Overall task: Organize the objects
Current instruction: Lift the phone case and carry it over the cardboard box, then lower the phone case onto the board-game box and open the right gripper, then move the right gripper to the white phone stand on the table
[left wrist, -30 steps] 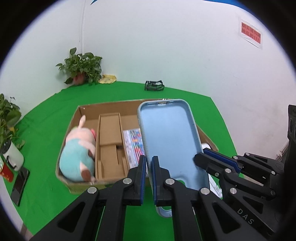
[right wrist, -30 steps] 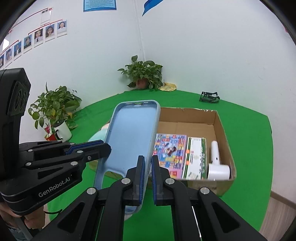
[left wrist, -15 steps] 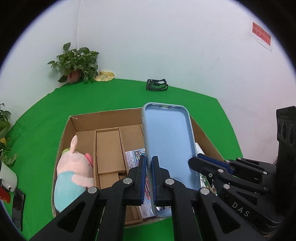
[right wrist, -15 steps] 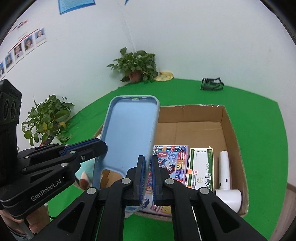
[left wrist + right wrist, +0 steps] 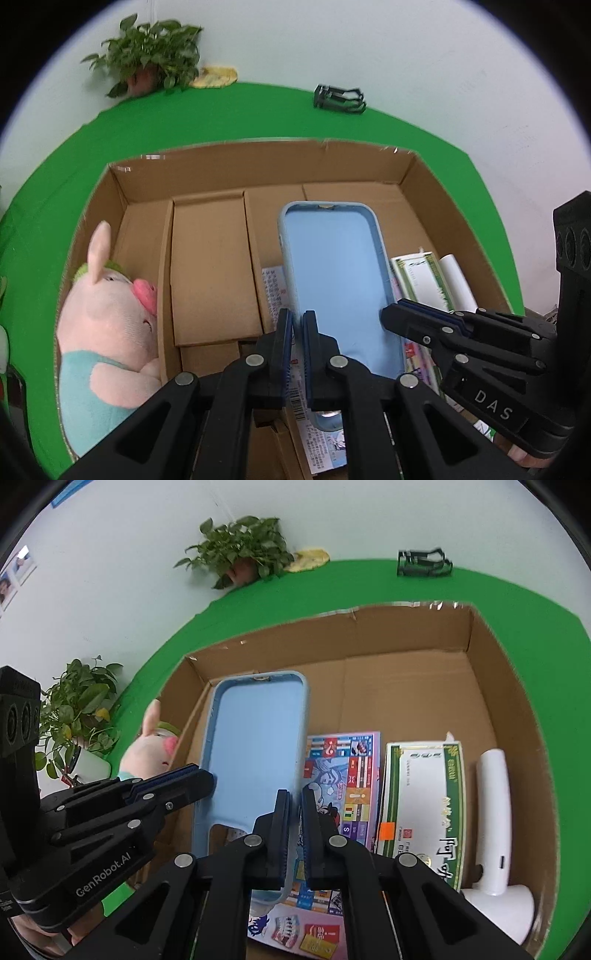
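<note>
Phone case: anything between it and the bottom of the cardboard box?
No bare floor shows directly under the phone case. Held by both the left gripper and right gripper, it hangs over the colourful game box lying in the cardboard box.

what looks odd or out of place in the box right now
Nothing is spilled or damaged. The one oddity: an empty blue phone case hangs tilted above the box, both tongs, left and right, shut on its edges. The pig lies on its side.
</note>
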`<state>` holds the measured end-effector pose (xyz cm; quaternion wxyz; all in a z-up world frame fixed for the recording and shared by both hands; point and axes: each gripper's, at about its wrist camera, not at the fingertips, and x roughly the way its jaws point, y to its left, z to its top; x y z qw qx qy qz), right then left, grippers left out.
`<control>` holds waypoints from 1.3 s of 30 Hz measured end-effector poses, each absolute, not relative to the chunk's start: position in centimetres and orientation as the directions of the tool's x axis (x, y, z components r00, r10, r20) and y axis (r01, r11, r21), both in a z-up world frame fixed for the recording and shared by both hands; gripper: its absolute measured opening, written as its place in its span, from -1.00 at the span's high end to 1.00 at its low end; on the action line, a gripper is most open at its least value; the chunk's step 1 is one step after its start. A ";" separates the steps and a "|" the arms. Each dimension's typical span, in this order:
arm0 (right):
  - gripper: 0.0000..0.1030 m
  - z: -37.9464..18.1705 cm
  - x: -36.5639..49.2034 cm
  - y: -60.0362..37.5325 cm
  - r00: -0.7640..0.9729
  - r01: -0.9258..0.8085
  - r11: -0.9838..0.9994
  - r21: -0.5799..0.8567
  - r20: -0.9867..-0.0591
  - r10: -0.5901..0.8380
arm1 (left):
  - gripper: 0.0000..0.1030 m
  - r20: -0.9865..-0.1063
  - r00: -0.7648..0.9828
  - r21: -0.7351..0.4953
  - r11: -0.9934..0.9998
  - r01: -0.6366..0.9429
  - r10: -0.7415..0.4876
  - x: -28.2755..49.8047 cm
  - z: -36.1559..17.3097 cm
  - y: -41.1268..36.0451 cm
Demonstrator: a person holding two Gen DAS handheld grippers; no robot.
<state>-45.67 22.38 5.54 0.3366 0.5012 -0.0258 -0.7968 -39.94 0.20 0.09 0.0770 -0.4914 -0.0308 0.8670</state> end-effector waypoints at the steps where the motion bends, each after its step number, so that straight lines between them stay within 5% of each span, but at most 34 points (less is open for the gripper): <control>1: 0.92 4.9 -45.7 22.3 -0.263 0.508 -0.773 0.381 -0.786 -0.560 | 0.90 -0.853 -0.498 -0.126 -0.987 -0.102 0.160 -40.1 -0.3 0.1; 13: 0.90 0.6 -45.5 21.0 -0.225 0.496 -0.789 0.363 -0.824 -0.521 | 0.84 -0.848 -0.510 -0.110 -0.989 -0.094 0.143 -38.2 0.5 -0.7; 21: 0.83 3.1 -43.1 21.2 -0.289 0.535 -0.786 0.311 -0.806 -0.516 | 0.38 -0.767 -0.633 -0.069 -0.994 -0.084 0.107 -33.5 3.7 -2.0; 24: 0.27 5.6 -41.2 22.3 -0.361 0.568 -0.774 0.281 -0.760 -0.540 | 0.05 -0.700 -0.710 -0.026 -0.996 -0.081 0.076 -31.3 5.3 -2.0; 26: -0.83 7.5 -39.1 23.4 -0.437 0.584 -0.777 0.234 -0.716 -0.544 | -0.61 -0.625 -0.780 0.025 -0.998 -0.054 0.027 -29.2 6.7 -1.9; 27: -1.00 8.7 -37.4 24.3 -0.502 0.585 -0.788 0.194 -0.676 -0.539 | -0.68 -0.568 -0.823 0.057 -0.998 -0.027 -0.010 -27.9 7.5 -1.7; 31: -0.99 11.4 -31.5 27.5 -0.676 0.546 -0.837 0.044 -0.566 -0.471 | -0.72 -0.409 -0.910 0.108 -0.994 0.016 -0.059 -23.9 9.1 -0.4; 39: -1.00 14.0 -23.8 32.5 -0.816 0.462 -0.884 -0.068 -0.423 -0.394 | -0.72 -0.343 -0.938 0.043 -0.998 0.038 -0.051 -20.0 9.2 2.2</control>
